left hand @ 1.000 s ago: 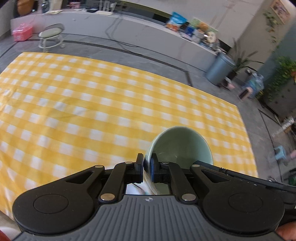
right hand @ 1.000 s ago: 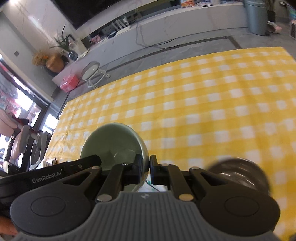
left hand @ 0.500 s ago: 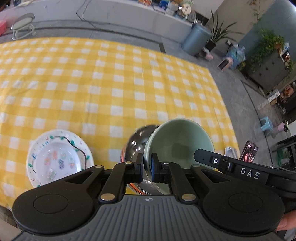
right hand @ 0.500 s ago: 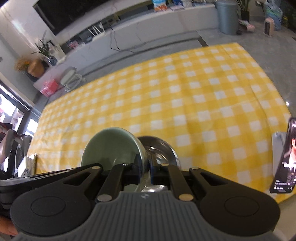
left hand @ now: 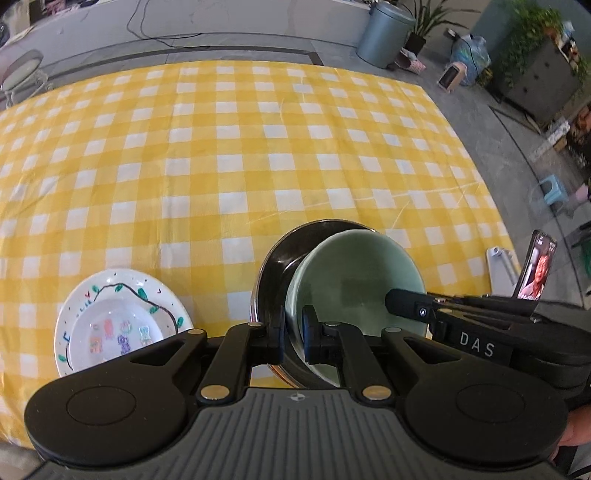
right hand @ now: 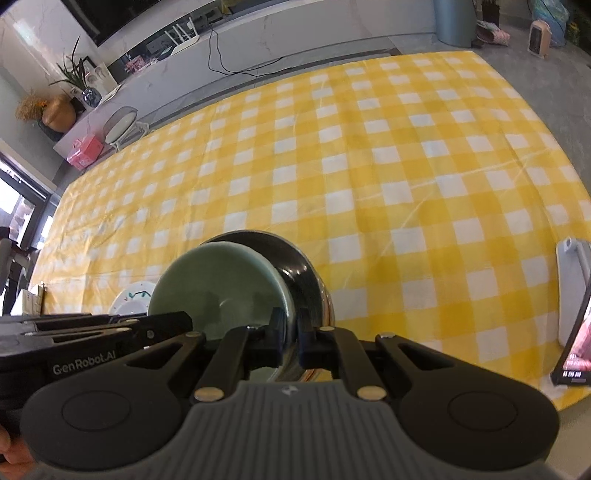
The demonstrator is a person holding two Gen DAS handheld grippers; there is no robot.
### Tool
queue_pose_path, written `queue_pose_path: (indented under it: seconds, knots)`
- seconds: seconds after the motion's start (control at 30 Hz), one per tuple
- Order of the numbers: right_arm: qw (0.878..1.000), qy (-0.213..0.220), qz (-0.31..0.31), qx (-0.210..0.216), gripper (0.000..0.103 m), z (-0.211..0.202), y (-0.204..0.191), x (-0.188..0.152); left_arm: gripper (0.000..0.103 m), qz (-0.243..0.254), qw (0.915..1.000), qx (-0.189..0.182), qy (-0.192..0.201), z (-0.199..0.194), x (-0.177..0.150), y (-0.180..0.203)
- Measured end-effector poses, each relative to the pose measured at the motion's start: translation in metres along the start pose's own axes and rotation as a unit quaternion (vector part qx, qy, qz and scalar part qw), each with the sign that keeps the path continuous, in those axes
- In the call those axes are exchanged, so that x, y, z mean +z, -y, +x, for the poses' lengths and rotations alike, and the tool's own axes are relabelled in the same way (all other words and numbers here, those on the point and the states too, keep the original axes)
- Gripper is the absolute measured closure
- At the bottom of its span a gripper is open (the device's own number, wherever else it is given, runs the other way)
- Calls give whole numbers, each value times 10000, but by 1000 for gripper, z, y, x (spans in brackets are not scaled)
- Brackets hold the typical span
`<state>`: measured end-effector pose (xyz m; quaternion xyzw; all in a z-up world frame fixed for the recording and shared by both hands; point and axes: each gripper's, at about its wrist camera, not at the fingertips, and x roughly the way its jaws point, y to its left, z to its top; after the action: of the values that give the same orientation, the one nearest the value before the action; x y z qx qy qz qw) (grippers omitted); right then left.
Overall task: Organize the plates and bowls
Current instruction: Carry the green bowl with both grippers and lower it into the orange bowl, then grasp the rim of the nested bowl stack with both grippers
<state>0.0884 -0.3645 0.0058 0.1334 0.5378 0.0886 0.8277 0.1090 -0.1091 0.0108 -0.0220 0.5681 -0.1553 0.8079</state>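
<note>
Grippers (left hand: 293, 334) on glossy round celadon bowl (left hand: 354, 280)

Yellow checked tablecloth (left hand: 258, 155), grey floor (left hand: 480, 122), grey bin (left hand: 384, 35), white stool (right hand: 120, 125)

The bowl (left hand: 354, 280) sat inside the metal bowl (left hand: 280, 258) near the front edge of the tablecloth (left hand: 258, 147). The plate (left hand: 122, 317) lay to their left, the phone (left hand: 537, 269) well to the right.

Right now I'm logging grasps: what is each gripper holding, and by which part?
Both hold the green bowl by its rim, left gripper and right gripper on opposite sides, over the metal bowl.
</note>
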Motion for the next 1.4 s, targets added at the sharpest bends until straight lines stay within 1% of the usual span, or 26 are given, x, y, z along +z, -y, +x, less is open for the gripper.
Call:
queue_pose_path:
  seconds: [0.13, 0.33, 0.4, 0.47, 0.53, 0.6, 0.63, 0.7, 0.73, 0.8, 0.83, 0.87, 0.9, 0.93, 0.97, 1.0, 1.07, 1.2, 1.27, 1.4]
  knots:
    - [9998, -31, -151, -104, 99, 7, -1, 0, 93, 153, 9998, 93, -124, 9, 0, 2]
    - [9985, 51, -451, -303, 99, 10, -8, 0, 94, 217, 9996, 144, -103, 11, 2, 2]
    - [9984, 95, -484, -294, 95, 8, -9, 0, 93, 226, 9997, 117, -68, 9, 3, 2]
    - [9978, 196, -539, -330, 93, 4, -12, 0, 91, 219, 9997, 68, -17, 6, 4, 0]
    - [9972, 274, -597, -350, 91, 1, -14, 1, 90, 180, 9998, 15, -56, 4, 5, -1]
    - [9971, 344, -601, -308, 90, -3, -15, 2, 89, 241, 9997, 27, 32, 0, 4, -1]
    - [9971, 386, -602, -258, 87, -6, -16, 2, 87, 271, 9996, 25, 88, -3, 3, -1]
    - [9966, 504, -616, -191, 81, -12, -16, 2, 77, 280, 9994, -63, 204, -9, 2, -2]
    - [9959, 594, -655, -172, 79, -16, -17, 1, 75, 275, 9992, -127, 257, -13, 1, -3]
    - [9941, 785, -731, -149, 71, -25, -19, 1, 62, 276, 9985, -224, 415, -21, 0, -5]
    - [9929, 906, -756, -133, 70, -29, -19, 0, 59, 288, 9979, -246, 523, -25, -1, -6]
    - [9921, 994, -763, -113, 67, -32, -18, 0, 53, 300, 9973, -254, 615, -28, -3, -7]
    - [9913, 1087, -740, -99, 65, -36, -17, 0, 49, 300, 9967, -265, 711, -31, -4, -9]
    - [9910, 1143, -692, -97, 60, -37, -14, 0, 47, 275, 9961, -273, 794, -33, -6, -11]
    - [9909, 1185, -628, -96, 55, -37, -12, -1, 42, 217, 9956, -263, 877, -35, -8, -13]
    - [9912, 1205, -544, -91, 53, -37, -9, -2, 39, 136, 9950, -246, 955, -36, -11, -16]
    - [9929, 1154, -287, -96, 43, -32, 0, -4, 34, -114, 9938, -274, 1074, -34, -17, -23]
    - [9954, 910, 300, 28, 39, -14, 16, -11, 33, -780, 9898, -533, 1069, -21, -27, -40]
    - [9953, 823, 518, 21, 35, -3, 21, -15, 33, -1106, 9860, -656, 1061, -13, -31, -48]
    - [9949, 645, 767, 64, 34, 16, 25, -22, 33, -1460, 9812, -741, 1024, 1, -35, -56]
